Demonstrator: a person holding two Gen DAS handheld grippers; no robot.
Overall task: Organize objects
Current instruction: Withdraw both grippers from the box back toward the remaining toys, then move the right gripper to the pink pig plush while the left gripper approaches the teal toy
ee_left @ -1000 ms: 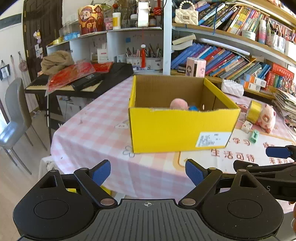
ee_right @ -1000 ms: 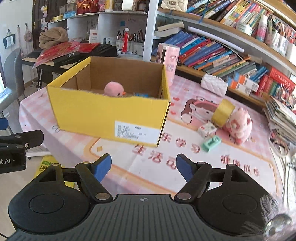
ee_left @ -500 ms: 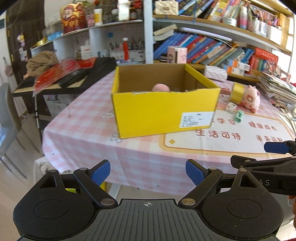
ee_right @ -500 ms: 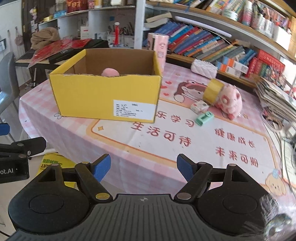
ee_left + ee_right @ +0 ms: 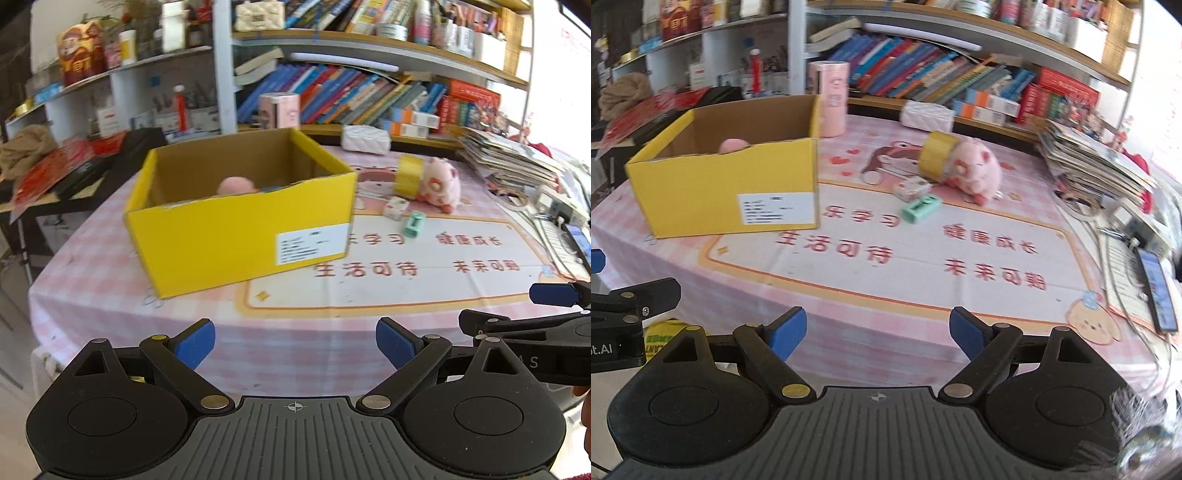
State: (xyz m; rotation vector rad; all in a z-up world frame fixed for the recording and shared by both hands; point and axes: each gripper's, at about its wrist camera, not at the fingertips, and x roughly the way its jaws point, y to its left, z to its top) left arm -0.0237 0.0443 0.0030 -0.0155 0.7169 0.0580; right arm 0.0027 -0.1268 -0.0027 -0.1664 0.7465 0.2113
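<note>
Meanwhile both claws are hanging off the near table edge, jaws opening with nothing between them: left gripper (image 5: 294,344), right gripper (image 5: 877,328). Bare pink printed tablecloth (image 5: 923,266) is lying open ahead. Far left, the open yellow cardboard box (image 5: 731,192) is sitting; right of it the mint-green oblong eraser (image 5: 921,209) is lying flat, its long axis slanting far-right, beside the pink plush pig (image 5: 975,170).

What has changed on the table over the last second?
Only the views swung right, toward the pink plush pig and the mint green eraser. Left gripper and right gripper are opening, empty. The yellow cardboard box, yellow tape roll and small toys have not moved.
</note>
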